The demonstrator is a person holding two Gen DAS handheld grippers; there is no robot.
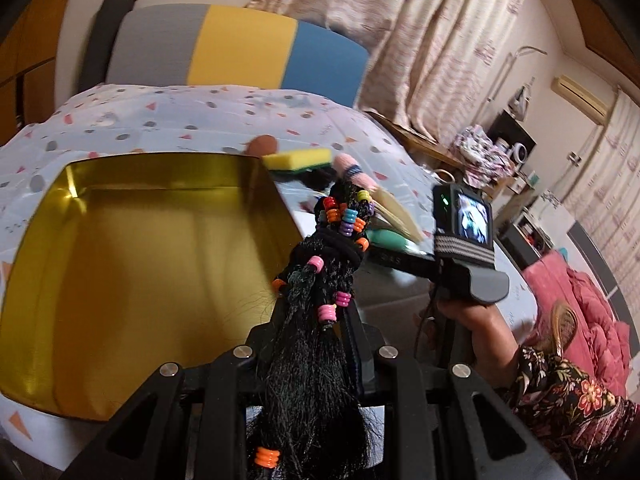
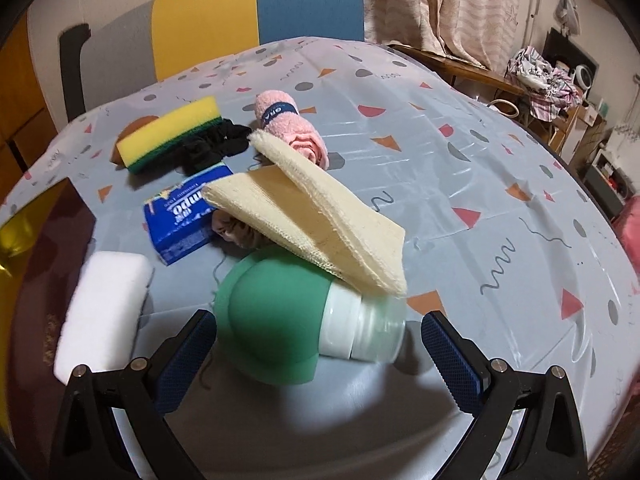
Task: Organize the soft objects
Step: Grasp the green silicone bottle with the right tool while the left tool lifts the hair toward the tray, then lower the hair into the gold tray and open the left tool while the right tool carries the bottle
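At a table covered in a shape-patterned plastic cloth, a person works two handheld grippers among a scatter of soft household items. The left gripper has its jaws clamped on a bundle of black braided hair strung with coloured beads, held in the air beside the open gold tin, which stands on the cloth. The right gripper, gripped by a hand in a floral sleeve, hovers with its blue-padded fingers spread wide on either side of a green squeeze bottle with a white collar lying on its side; the pads are not touching it. A folded cream cloth rests across the bottle. Beyond it lie a blue tissue pack, a yellow-and-green sponge, a black scrunchie and a rolled pink towel. A white foam block sits at the near left of the right wrist view. A grey, yellow and blue chair back stands behind the table.
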